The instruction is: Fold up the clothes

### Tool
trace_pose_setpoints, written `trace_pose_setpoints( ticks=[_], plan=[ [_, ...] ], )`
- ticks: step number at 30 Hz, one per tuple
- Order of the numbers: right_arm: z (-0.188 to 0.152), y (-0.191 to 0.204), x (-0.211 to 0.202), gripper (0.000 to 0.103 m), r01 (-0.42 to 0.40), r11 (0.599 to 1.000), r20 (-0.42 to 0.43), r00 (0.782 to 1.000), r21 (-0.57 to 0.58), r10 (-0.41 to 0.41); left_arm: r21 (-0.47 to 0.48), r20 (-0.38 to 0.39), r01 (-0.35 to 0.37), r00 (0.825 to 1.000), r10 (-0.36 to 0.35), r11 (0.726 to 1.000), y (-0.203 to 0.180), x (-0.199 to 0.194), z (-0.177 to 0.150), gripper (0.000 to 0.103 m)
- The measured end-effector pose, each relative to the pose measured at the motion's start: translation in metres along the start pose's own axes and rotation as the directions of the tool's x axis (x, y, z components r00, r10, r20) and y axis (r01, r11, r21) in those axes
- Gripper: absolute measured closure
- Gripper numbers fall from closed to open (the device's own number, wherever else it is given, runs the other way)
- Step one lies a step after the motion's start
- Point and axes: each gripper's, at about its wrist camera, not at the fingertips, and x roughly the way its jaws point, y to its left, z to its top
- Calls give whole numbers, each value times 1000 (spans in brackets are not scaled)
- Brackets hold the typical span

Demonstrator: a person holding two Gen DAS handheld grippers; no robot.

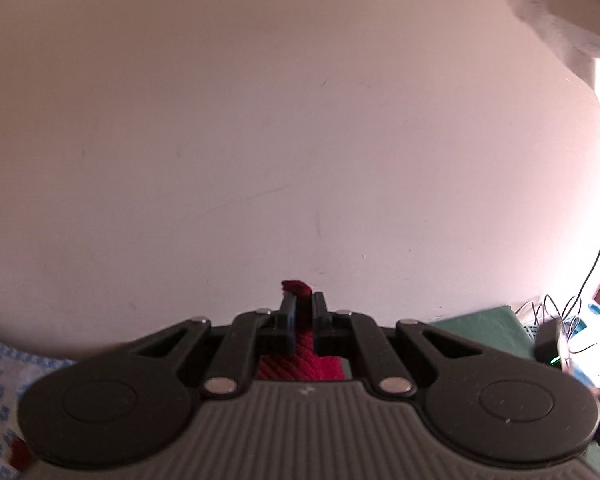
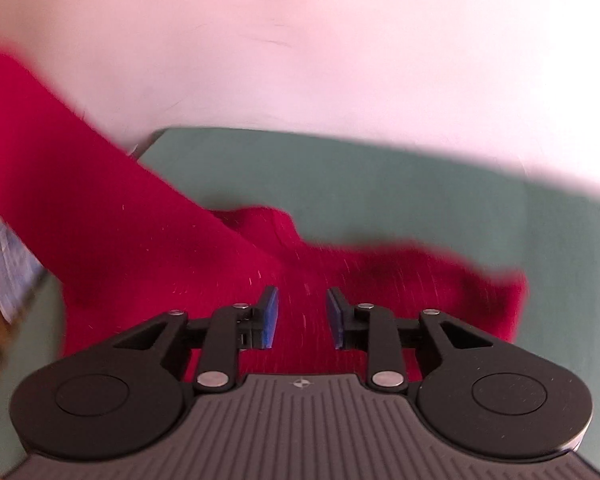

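Here, red knit garment [image 2: 148, 240] drapes blurred across the green desk [image 2: 380, 184]; left gripper [image 1: 303, 316] pinches its edge, right gripper [image 2: 302, 316] parted above it.

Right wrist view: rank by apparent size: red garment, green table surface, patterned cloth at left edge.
1. red garment and green table surface: similar spread, garment nearer the camera, so not ranked apart.
2. patterned cloth: clearly smallest, mostly cut off.

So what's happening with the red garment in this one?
A person is folding a red knit garment on a green table. The left gripper is shut on a pinch of the fabric and aimed at a pale wall. The right gripper is open above the cloth, with nothing pressed between its blue pads.
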Motion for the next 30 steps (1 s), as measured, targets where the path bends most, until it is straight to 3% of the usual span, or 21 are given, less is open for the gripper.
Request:
trace_pose_setpoints(
  ticks=[2, 8, 10, 12, 15, 19, 22, 25, 30],
  plan=[
    [5, 15, 9, 70, 12, 981, 29, 1000, -194, -7, 23, 6, -3, 1000, 3, 1000, -4, -6, 4, 99],
    [14, 16, 38, 65, -94, 951, -16, 996, -295, 93, 56, 39, 14, 999, -16, 998, -19, -25, 12, 99],
    [13, 18, 37, 73, -113, 940, -25, 994, -321, 111, 72, 43, 17, 999, -20, 997, -27, -28, 13, 99],
    [7, 11, 23, 85, -116, 949, -6, 993, -294, 120, 85, 49, 20, 999, -24, 996, -34, -27, 16, 99],
    [-4, -5, -3, 79, -121, 968, 23, 991, -221, 129, 100, 59, 35, 997, -41, 994, -55, -35, 18, 99],
    [-46, -17, -39, 81, -62, 986, -48, 997, -153, 55, 103, 55, 76, 995, -82, 992, -74, -29, 27, 99],
    [-80, -15, -55, 83, -96, 991, -66, 994, -95, 90, 112, 64, 126, 989, -134, 986, -94, -32, 34, 99],
    [-101, -11, -44, 83, -13, 999, -91, 996, -45, 9, 132, 72, 172, 981, -182, 976, -123, -41, 41, 99],
    [-104, -29, -29, 83, 25, 996, -52, 998, 87, -20, 172, 75, 241, 964, -257, 955, -160, -66, 43, 99]
  ],
)
